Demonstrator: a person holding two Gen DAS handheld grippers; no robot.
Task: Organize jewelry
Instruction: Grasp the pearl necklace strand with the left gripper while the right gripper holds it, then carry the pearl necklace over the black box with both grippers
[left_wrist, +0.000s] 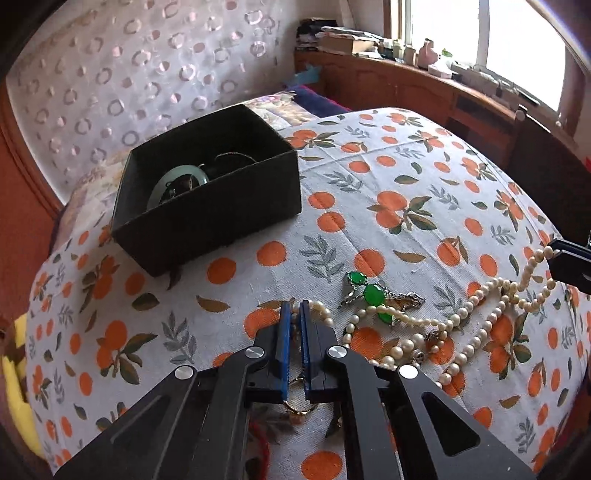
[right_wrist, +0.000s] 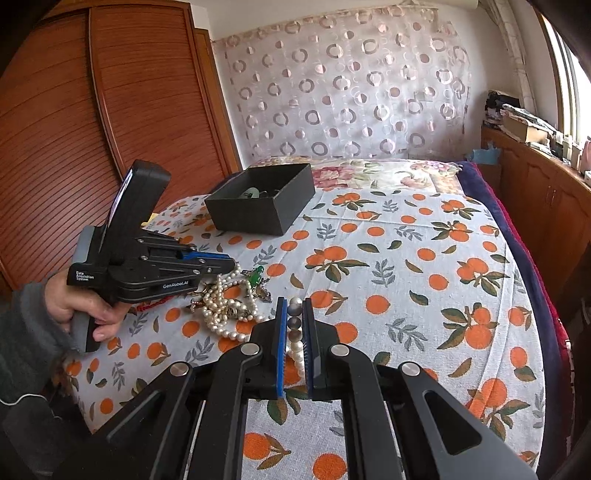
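Observation:
A tangle of pearl necklaces (left_wrist: 458, 314) lies on the orange-print cloth with a green-stone brooch (left_wrist: 371, 293); the pile also shows in the right wrist view (right_wrist: 225, 306). My left gripper (left_wrist: 294, 308) is shut on a strand of the pearls at the pile's left end, low over the cloth. My right gripper (right_wrist: 294, 306) is shut on another pearl strand (right_wrist: 295, 325), with beads showing between its blue pads. A black open box (left_wrist: 207, 206) stands behind, holding a pale green bangle (left_wrist: 177, 181) and dark jewelry.
The cloth (right_wrist: 406, 258) covers a bed, with a floral blanket (right_wrist: 369, 173) beyond it. A wooden wardrobe (right_wrist: 92, 129) is on the left, a wooden cabinet with clutter (left_wrist: 406, 74) under the window. A gold ring and red cord (left_wrist: 295, 406) lie under my left gripper.

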